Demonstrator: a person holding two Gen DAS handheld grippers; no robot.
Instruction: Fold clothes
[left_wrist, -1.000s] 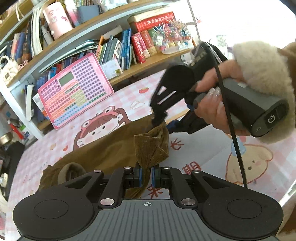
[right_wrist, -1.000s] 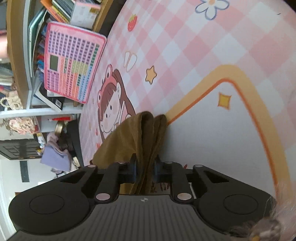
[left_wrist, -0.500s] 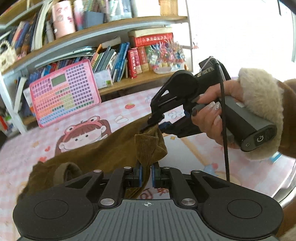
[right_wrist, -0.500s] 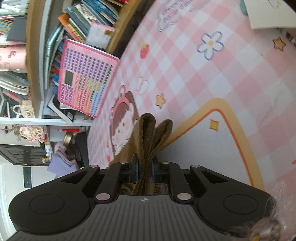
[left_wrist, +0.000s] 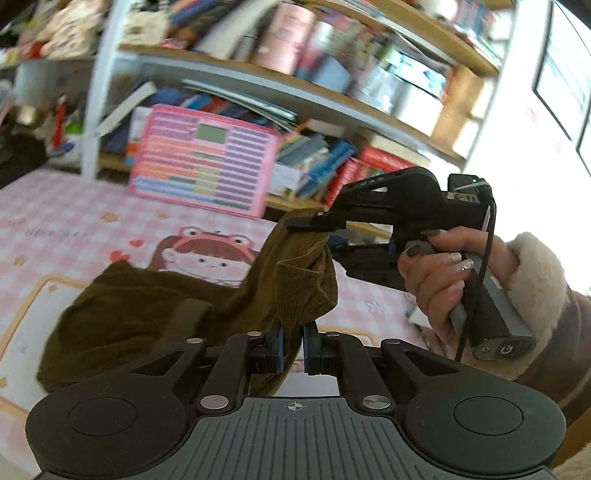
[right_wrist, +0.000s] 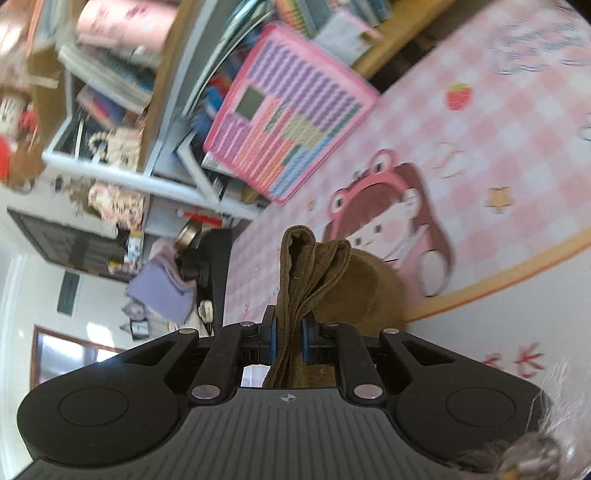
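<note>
The brown corduroy garment (left_wrist: 155, 302) hangs lifted by one bunched edge, its bulk trailing onto the pink checked table (left_wrist: 55, 206); the left gripper (left_wrist: 291, 345) is clenched on a thick fold of it, and the right gripper (right_wrist: 289, 341) is likewise clamped on gathered layers close by, its fingers (left_wrist: 306, 221) visible from the left wrist view pinching the cloth's top. Both holds take several layers at once, so a layer could slip free under the garment's weight and spoil the fold; the grips sit near each other, so the cloth between them may stay bunched; the dragging bulk could catch on the table or nudge the pink toy tablet (left_wrist: 203, 162) leaning against the bookshelf (left_wrist: 258, 85).
</note>
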